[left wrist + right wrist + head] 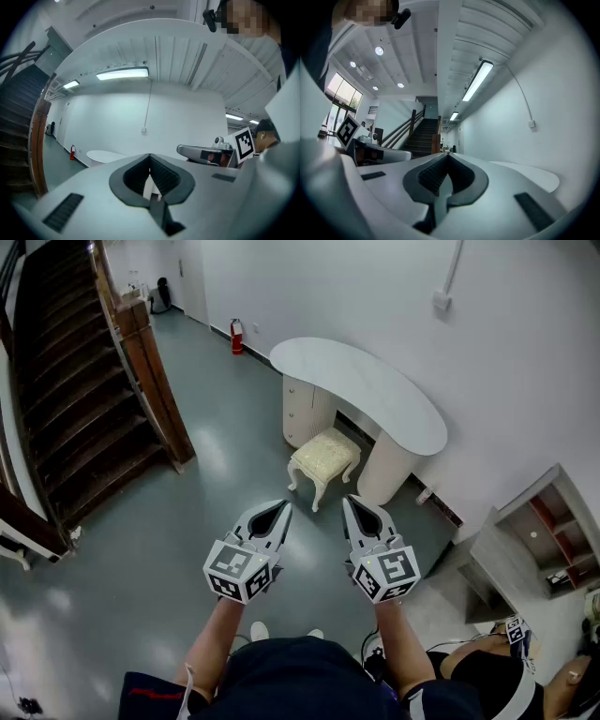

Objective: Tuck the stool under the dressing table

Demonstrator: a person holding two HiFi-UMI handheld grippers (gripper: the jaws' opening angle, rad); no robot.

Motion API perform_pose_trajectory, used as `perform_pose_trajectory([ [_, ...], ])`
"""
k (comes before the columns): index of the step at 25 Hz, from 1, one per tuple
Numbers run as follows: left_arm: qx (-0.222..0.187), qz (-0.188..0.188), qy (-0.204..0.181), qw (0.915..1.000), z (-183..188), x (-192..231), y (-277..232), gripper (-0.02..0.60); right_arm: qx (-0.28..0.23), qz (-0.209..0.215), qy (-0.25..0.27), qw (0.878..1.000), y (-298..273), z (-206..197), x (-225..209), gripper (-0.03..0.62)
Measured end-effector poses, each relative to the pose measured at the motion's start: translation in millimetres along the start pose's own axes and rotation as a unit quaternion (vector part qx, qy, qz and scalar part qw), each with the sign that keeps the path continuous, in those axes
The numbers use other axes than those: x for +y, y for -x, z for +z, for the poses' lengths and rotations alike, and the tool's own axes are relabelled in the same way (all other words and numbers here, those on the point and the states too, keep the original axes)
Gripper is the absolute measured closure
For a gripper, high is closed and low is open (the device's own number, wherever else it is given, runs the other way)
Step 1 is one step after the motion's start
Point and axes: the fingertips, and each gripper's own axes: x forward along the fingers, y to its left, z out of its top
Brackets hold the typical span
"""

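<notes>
Left tongs [281, 509] and right tongs [348, 502] pressed together, empty, aimed at stool [324, 457] well ahead. Stool sits partly out from tabletop [366, 395], likely awaiting push.

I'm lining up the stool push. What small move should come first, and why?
Probably step forward and lower both grippers toward the near edge of the stool. The left gripper and right gripper are shut, empty and well short of the stool, which juts out from the dressing table toward the person.
</notes>
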Motion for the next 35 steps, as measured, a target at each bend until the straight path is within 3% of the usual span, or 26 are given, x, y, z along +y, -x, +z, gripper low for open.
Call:
perform_pose_trajectory([
  [16,0.006,0.002,0.005,1.0000,-11,-22,-22,0.574,0.009,0.005,-0.010,1.000,15,-10,-22,0.588],
  [35,0.013,0.007,-0.002,0.9999,-30,-73,-65,0.574,0.004,0.009,-0.014,1.000,54,-22,-83,0.588],
])
